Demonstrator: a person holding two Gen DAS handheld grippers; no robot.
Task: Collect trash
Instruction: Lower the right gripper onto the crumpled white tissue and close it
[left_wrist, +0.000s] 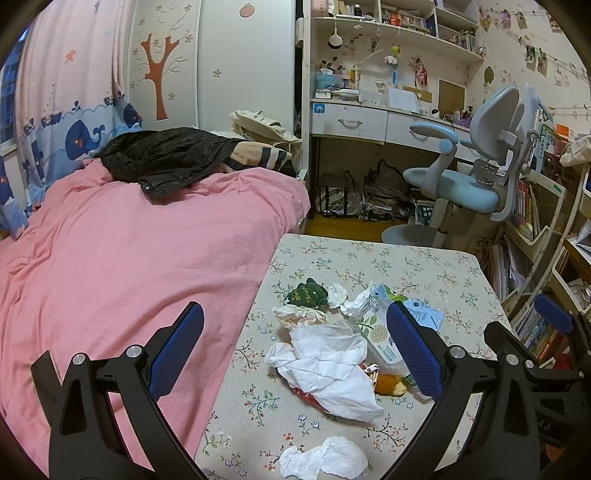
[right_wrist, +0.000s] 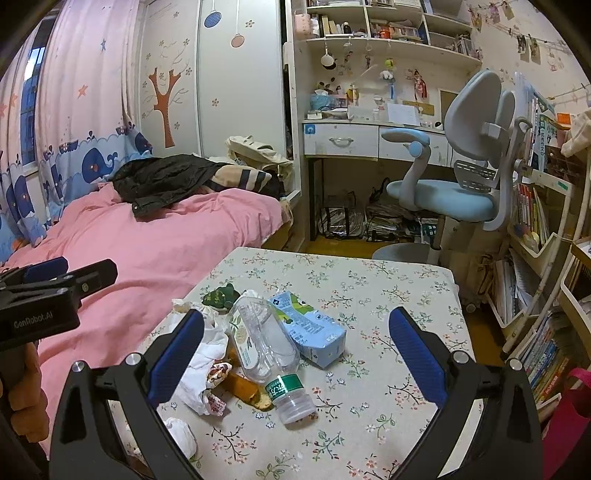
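On the far left lies the bed (left_wrist: 122, 266), its pink cover running up against the table (left_wrist: 424, 266), so the left gripper (left_wrist: 295, 350) hangs partly over bedding and partly over the cloth. Its jaws are spread wide with nothing between them, and they frame the near edge of the trash heap, which suggests it is lined up for a first pick rather than carrying anything. The heap sits on the table's left half: a big tissue (left_wrist: 328, 365) on top, a small wad (left_wrist: 321, 459) apart at the near edge, a green wrapper (left_wrist: 308, 291) at the far side, and an orange peel (left_wrist: 388, 386) tucked under the paper. Further right, seen best from the right wrist, a clear bottle (right_wrist: 266, 343) lies on its side across the pile, touching a blue carton (right_wrist: 314, 328) also lying flat; both look empty and light, so they probably rest where they were dropped. The right gripper (right_wrist: 295, 354) is also wide open and empty, hovering with the bottle between its fingers' line of sight. No bin shows in either view. The table's right half is bare cloth.
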